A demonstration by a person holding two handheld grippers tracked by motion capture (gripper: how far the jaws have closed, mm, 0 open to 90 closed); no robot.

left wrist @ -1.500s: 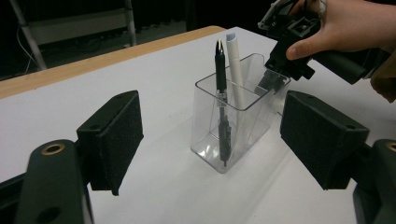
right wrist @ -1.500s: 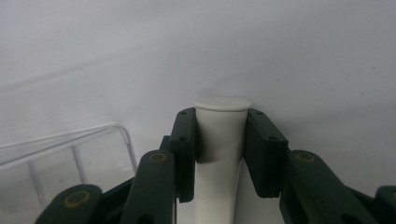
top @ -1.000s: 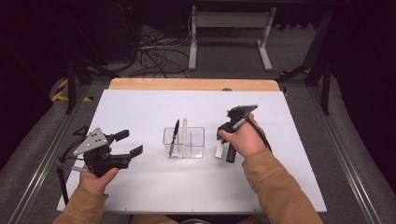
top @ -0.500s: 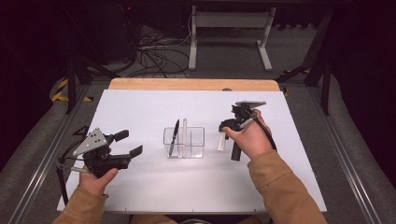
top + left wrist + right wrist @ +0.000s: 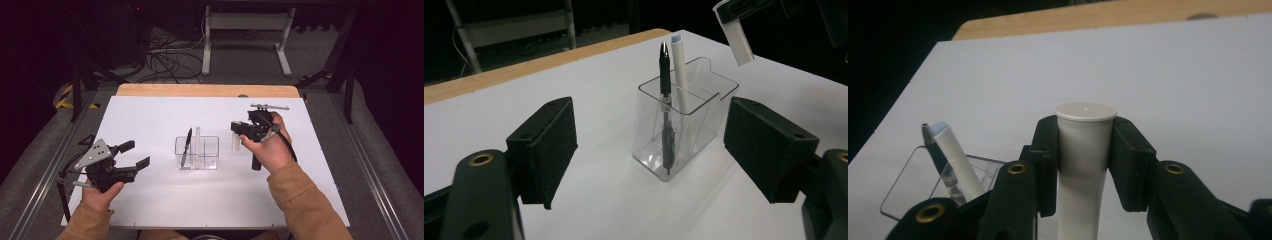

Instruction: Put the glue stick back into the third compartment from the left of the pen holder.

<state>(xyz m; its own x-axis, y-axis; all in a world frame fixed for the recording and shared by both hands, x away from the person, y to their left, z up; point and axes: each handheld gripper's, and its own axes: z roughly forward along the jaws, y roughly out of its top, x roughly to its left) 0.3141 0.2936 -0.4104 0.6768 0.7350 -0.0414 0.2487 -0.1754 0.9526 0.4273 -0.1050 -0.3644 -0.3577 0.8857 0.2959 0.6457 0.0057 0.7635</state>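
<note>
The right gripper (image 5: 239,131) is clamped on a white marker (image 5: 1083,165), held upright in the air above the white surface (image 5: 160,115), at about three o'clock from the clear plastic holder (image 5: 197,152). A black pen (image 5: 665,100) and a white pen (image 5: 681,75) lean inside the holder. At eight o'clock from it, the left gripper (image 5: 134,155) rests with its jaws apart, holding nothing.

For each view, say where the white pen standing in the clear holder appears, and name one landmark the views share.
High view: white pen at centre, in the clear holder.
Left gripper view: upper centre, right of the black pen.
Right gripper view: lower left.
Shared landmark: the clear holder.
</note>
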